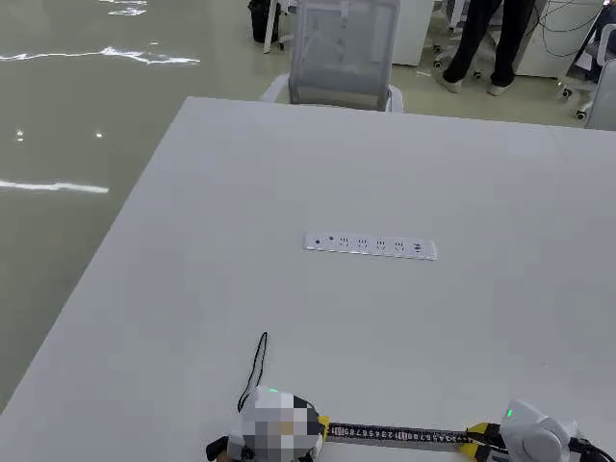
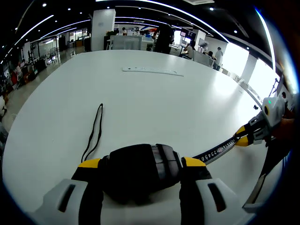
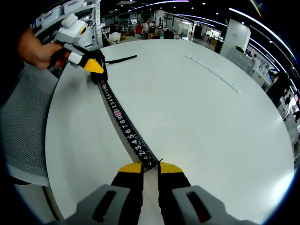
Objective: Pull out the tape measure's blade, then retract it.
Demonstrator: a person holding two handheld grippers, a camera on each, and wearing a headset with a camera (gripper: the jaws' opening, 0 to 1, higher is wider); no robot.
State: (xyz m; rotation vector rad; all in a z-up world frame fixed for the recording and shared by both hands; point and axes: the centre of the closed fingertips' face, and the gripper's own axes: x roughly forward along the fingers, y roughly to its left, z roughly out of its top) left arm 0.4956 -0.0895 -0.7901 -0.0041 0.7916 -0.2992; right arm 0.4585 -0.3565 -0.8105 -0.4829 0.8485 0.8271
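Well, in the left gripper view the left claw [image 2: 141, 163] is shut tight around the tape measure case [image 2: 138, 177]. If the blade [image 2: 215, 152] jerks, I think the round case could twist out. The case is black and fat, and it sits on the white table [image 2: 164, 103], on the person's side of the power strip [image 2: 152, 71] and well apart from it. Its thin strap [image 2: 93, 133] lies loose, pointing toward the power strip. In the right gripper view the right claw [image 3: 146, 165] is pinched narrow on the very end of the blade. If that pinch slips, the blade could snap back fast and whip. The blade is dark with white numbers and lies flat and straight. In the head view it stretches between both claws, well apart from the power strip, on the person's side.
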